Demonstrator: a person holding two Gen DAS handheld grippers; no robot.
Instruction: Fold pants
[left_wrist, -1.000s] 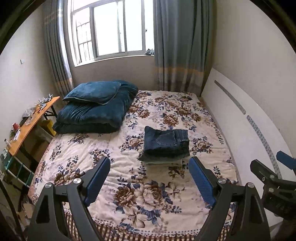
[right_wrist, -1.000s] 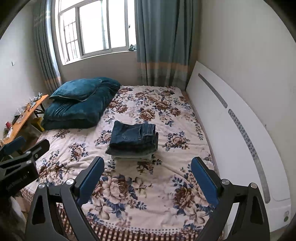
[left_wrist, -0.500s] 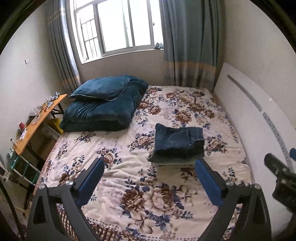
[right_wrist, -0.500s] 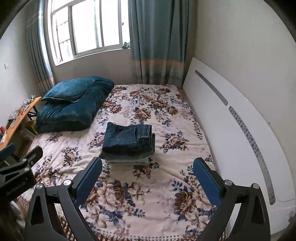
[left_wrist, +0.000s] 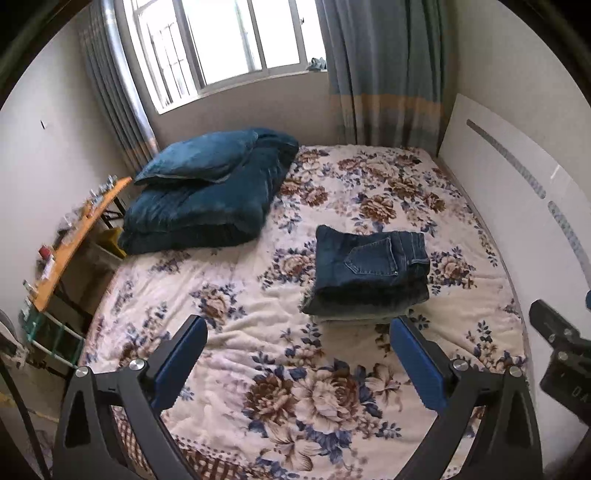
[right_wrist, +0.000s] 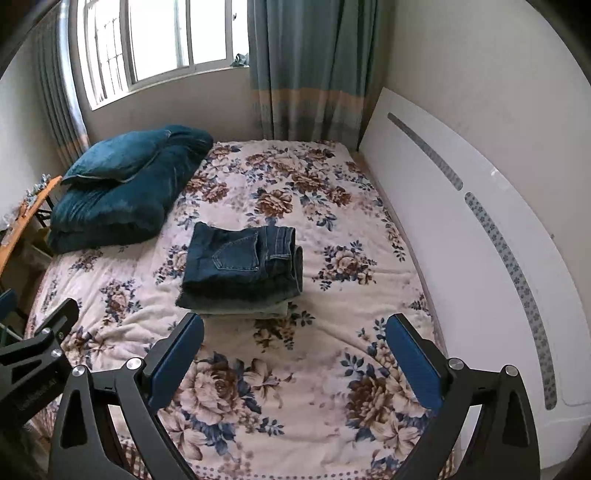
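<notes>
Left wrist: one folded pants stack (left_wrist: 369, 273); two claws, left claw (left_wrist: 295, 354) and right claw (right_wrist: 295, 350), both apart

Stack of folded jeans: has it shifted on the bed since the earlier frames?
No. The jeans stack lies on the same flowers of the floral bedspread; only the cameras came closer.

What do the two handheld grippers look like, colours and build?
The left gripper and the right gripper look alike: black angular frames with triangular cut-outs, silver round bolt heads at the joints, and flat blue pads lining the insides of the fingers. The left gripper's body carries faint lettering, too blurred to read. No cables or sleeves show.
</notes>
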